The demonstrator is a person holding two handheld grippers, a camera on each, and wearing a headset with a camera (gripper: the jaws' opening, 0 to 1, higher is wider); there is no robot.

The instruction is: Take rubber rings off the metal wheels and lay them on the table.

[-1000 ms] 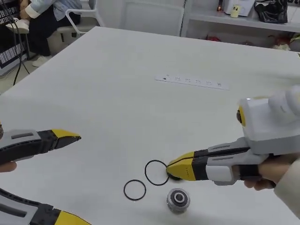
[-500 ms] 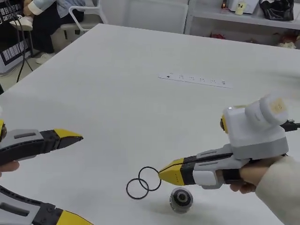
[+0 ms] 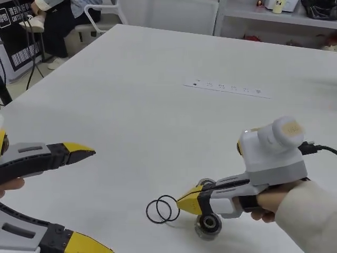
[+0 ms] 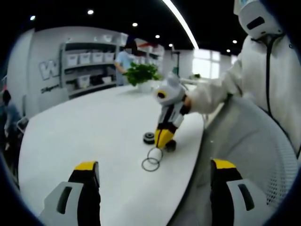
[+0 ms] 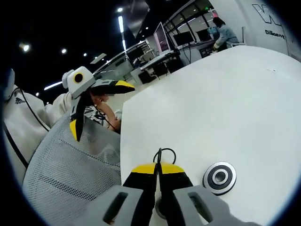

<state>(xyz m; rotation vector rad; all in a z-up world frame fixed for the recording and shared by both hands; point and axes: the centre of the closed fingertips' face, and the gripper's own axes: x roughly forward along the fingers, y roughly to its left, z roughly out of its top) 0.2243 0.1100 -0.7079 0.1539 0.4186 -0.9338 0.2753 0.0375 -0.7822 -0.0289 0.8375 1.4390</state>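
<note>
Two thin black rubber rings lie overlapping on the white table [image 3: 131, 105]: one ring [image 3: 156, 211] to the left, the other ring [image 3: 168, 207] at the tip of my right gripper [image 3: 181, 202]. That gripper is shut on this ring's edge, and the ring [image 5: 164, 154] sticks out from the closed tips [image 5: 158, 168]. One metal wheel [image 3: 209, 223] [image 5: 219, 177] rests just beside the gripper, and a second wheel [image 3: 205, 183] is partly hidden behind it. My left gripper [image 3: 87, 200] is held open above the near left of the table, well apart from the rings [image 4: 151, 160].
A white power strip [image 3: 229, 88] lies further back on the table. A seated person [image 3: 50, 16] and chairs are beyond the far left corner. Shelves [image 3: 274, 16] run along the back. The table's near edge is close to the wheels.
My right gripper has slid left and slightly nearer, dragging its ring until it overlaps the other ring. The left gripper has stayed put, open. The head camera has shifted a little.
</note>
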